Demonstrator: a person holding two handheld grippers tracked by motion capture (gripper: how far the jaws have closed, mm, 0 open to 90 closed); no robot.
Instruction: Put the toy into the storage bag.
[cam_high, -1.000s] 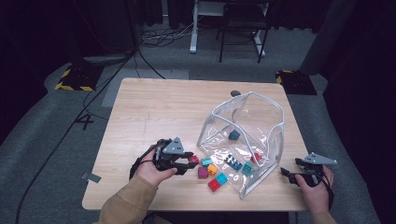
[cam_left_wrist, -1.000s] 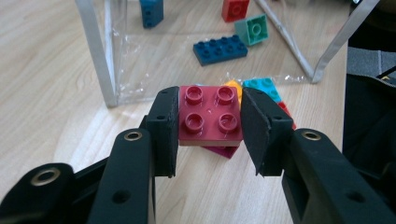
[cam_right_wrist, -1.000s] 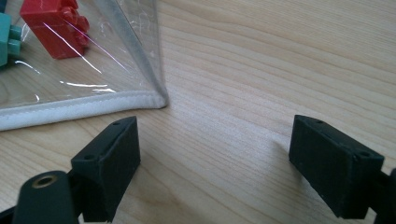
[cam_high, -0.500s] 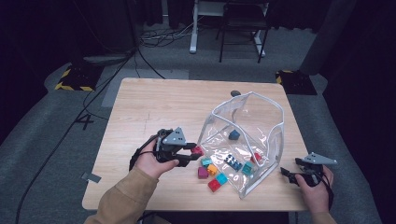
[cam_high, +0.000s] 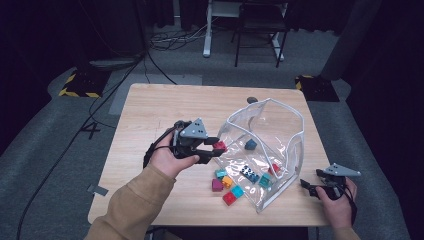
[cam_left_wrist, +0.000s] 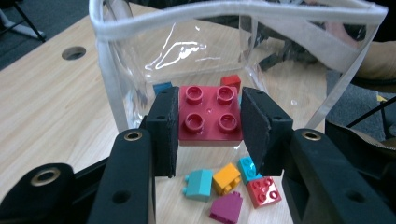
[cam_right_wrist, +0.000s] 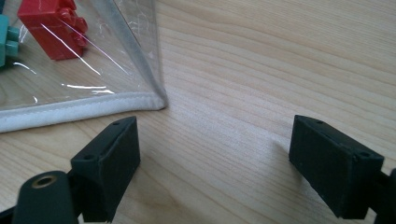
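Left gripper view: no brand, label or lettering legible anywhere. Red brick (cam_left_wrist: 208, 114), square, four round studs on top, glossy plastic, clamped between left gripper (cam_left_wrist: 208, 128) pads, raised off table (cam_high: 150, 115) at mouth of clear bag (cam_high: 270, 145). Loose bricks (cam_left_wrist: 229, 186) at 6 o'clock below it. Right gripper (cam_right_wrist: 212, 161) jaws spread wide, holding nothing, bag corner at 11 o'clock.

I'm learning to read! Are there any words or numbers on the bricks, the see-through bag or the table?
None can be read.
The red brick held in the left gripper: plain studs, any mark too small to tell.
The clear bag: no print seen.
The table: bare wood.
The loose bricks: no letters visible.
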